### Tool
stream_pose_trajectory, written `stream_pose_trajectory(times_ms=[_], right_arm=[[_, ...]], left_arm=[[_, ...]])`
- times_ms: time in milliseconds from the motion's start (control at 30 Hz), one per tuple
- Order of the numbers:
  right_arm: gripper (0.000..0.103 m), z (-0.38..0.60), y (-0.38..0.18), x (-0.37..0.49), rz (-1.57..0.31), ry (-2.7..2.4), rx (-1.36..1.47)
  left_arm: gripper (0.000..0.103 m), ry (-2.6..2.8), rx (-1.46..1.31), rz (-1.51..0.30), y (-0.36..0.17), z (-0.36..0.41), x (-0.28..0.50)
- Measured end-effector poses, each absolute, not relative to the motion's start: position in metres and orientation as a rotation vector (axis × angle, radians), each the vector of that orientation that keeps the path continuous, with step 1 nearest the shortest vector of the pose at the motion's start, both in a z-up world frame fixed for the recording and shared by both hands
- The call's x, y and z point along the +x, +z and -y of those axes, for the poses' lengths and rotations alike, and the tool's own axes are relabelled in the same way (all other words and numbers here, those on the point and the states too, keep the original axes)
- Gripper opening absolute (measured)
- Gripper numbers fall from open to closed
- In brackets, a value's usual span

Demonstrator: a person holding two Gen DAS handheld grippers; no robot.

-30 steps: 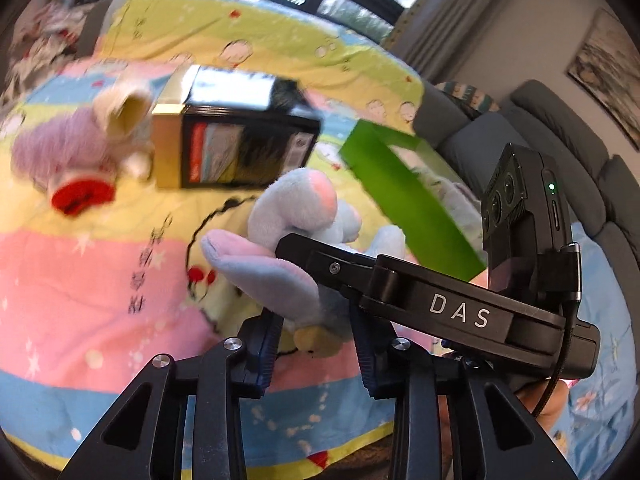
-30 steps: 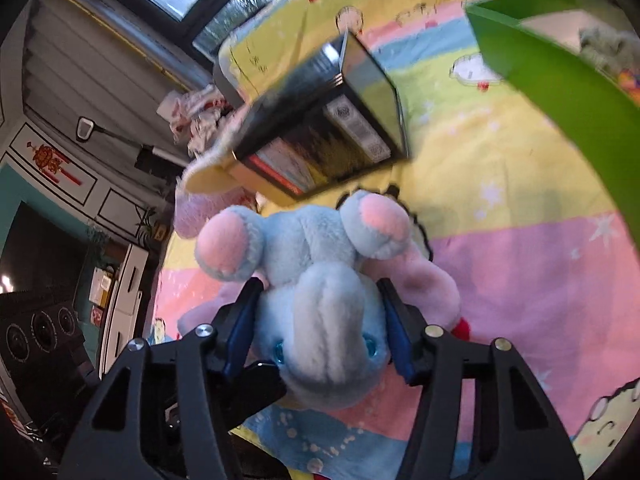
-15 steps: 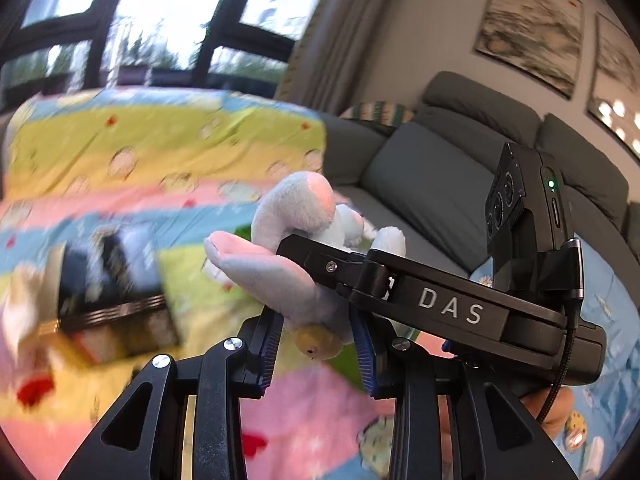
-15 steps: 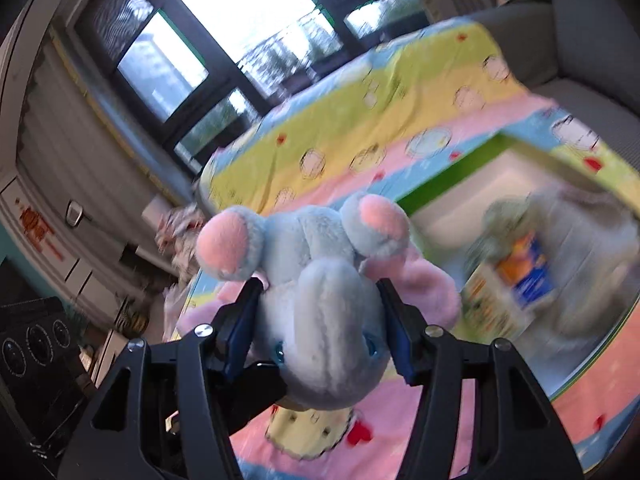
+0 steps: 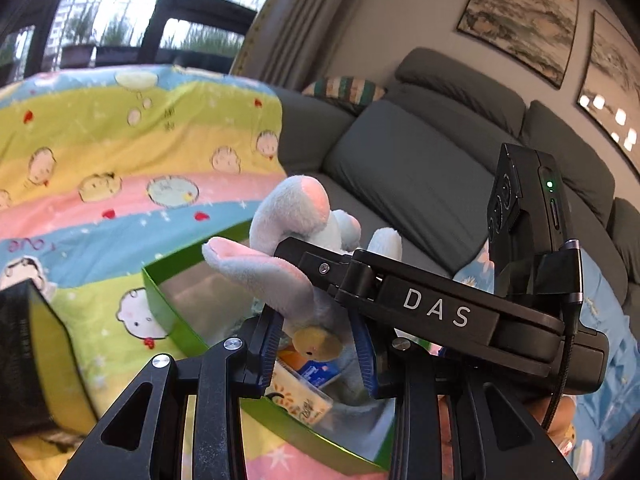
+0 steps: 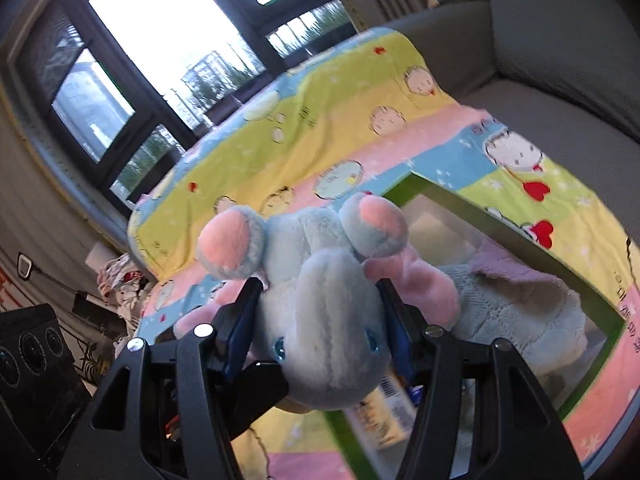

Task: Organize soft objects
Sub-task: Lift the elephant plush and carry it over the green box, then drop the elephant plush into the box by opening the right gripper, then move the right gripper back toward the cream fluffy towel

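Two grippers share one plush elephant: the left gripper (image 5: pixel 318 354) pinches its lower body beside a yellow foot, while the right gripper (image 6: pixel 320 332) clamps the pale blue elephant (image 6: pixel 320 280) around its head. The toy hangs above a single green box (image 6: pixel 452 196) on one striped cartoon blanket (image 5: pixel 120 152); in the box lie one grey-and-lilac plush (image 6: pixel 520 300) and some printed packets (image 5: pixel 302 396). Both grippers tilt downward, the right crossing over the left's fingers. One black-and-gold carton (image 5: pixel 36 360) stands at the left edge, a grey sofa (image 5: pixel 420 168) behind.
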State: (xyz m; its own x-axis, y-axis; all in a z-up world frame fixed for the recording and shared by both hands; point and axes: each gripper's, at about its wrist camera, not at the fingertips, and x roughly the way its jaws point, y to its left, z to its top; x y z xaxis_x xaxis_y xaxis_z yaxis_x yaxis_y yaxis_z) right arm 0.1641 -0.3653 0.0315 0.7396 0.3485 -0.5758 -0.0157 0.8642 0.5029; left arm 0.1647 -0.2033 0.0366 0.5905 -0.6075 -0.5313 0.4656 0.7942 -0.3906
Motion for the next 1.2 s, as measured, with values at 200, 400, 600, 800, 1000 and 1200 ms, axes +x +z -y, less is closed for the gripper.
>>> stream_pose_trajectory(times_ms=[200,400,600,800,1000,1200], right_arm=[[0.057,0.364,0.012,0.190,-0.802,0.171,0.492],[0.057,0.362,-0.003,0.201,-0.869,0.141,0.469],[0.059,0.361,-0.009,0.204,-0.903,0.119,0.457],[0.064,0.363,0.002,0.195,-0.876,0.096,0.455],[0.087,0.368,0.027,0.172,-0.793,0.085,0.441],[0.098,0.364,0.040,0.155,-0.762,0.078,0.410]], left_arm=[[0.034,-0.631,-0.280,-0.776,0.011,0.204,0.187],[0.034,-0.608,-0.306,-0.828,-0.007,0.205,0.197],[0.034,-0.570,-0.305,-0.850,-0.012,0.204,0.196],[0.034,-0.547,-0.286,-0.830,-0.001,0.198,0.182],[0.069,-0.522,-0.286,-0.794,0.018,0.183,0.160],[0.073,-0.456,-0.319,-0.772,0.037,0.156,0.136]])
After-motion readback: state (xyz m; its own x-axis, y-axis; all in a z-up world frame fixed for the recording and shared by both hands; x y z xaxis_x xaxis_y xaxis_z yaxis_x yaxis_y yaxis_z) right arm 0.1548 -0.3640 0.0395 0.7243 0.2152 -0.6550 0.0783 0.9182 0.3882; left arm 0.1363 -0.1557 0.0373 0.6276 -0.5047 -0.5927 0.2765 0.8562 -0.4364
